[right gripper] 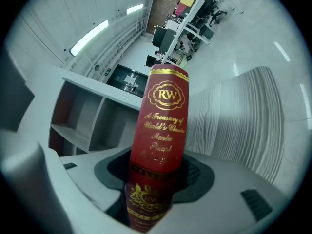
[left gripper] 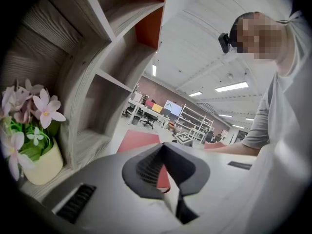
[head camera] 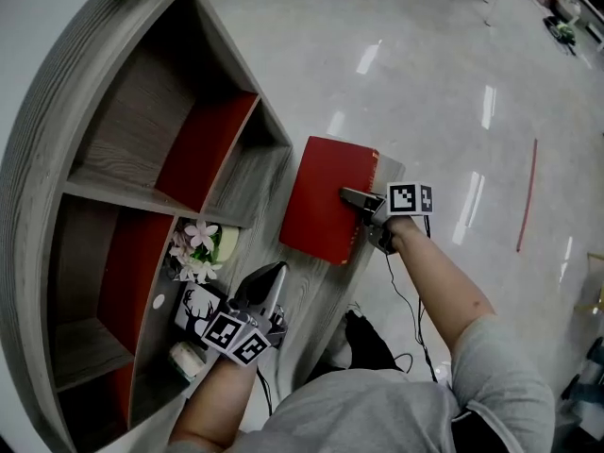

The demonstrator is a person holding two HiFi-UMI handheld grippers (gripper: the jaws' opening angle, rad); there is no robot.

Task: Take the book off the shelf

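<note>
A red book (head camera: pixel 326 196) with gold lettering lies flat on the outer grey-wood face of the shelf unit (head camera: pixel 94 149), outside its compartments. My right gripper (head camera: pixel 351 196) comes at it from the right, and its jaws straddle the spine. In the right gripper view the spine (right gripper: pixel 163 121) fills the space between the jaws of the right gripper (right gripper: pixel 156 179), which are shut on it. My left gripper (head camera: pixel 269 276) hangs lower, near the shelf's front edge, shut and empty. In the left gripper view the book (left gripper: pixel 136 141) lies beyond the closed jaws of the left gripper (left gripper: pixel 168 174).
A pot of pink and white flowers (head camera: pixel 198 248) stands in a lower compartment, close to the left gripper. Beside it is a black card with a white deer (head camera: pixel 193 310). Red panels back several compartments. A black bag (head camera: pixel 363 343) lies on the shiny floor.
</note>
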